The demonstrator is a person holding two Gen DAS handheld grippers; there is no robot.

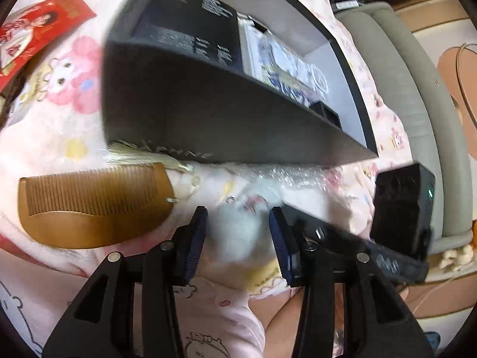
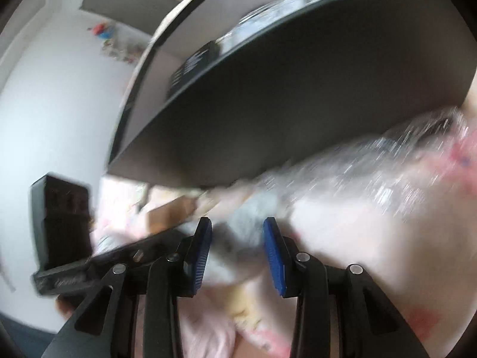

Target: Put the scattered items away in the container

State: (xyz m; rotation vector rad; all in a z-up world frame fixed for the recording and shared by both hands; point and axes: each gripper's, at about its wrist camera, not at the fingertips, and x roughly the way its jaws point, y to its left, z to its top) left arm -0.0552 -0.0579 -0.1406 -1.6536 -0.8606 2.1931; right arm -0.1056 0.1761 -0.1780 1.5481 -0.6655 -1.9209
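The black open box (image 1: pixel 208 113) fills the upper middle of the left wrist view, with a black booklet (image 1: pixel 190 24) and a bagged blue-and-white item (image 1: pixel 286 68) inside. Its dark wall (image 2: pixel 298 104) looms in the right wrist view. A white fluffy item (image 1: pixel 238 232) in crinkled clear wrap (image 1: pixel 283 176) lies in front of the box. My left gripper (image 1: pixel 238 217) is shut on it. My right gripper (image 2: pixel 237 220) grips the same fluffy item (image 2: pixel 238 232) from the other side, the wrap (image 2: pixel 387 161) trailing right. A wooden comb (image 1: pixel 89 205) with a pale tassel (image 1: pixel 143 155) lies to the left.
Pink cartoon-print bedding (image 1: pixel 65 74) covers the surface. A red packet (image 1: pixel 38 26) lies at the far left. The right tool's black body (image 1: pixel 402 208) sits close on the right. The left tool's body (image 2: pixel 62 223) is at the left. A grey padded edge (image 1: pixel 402 89) borders the bed.
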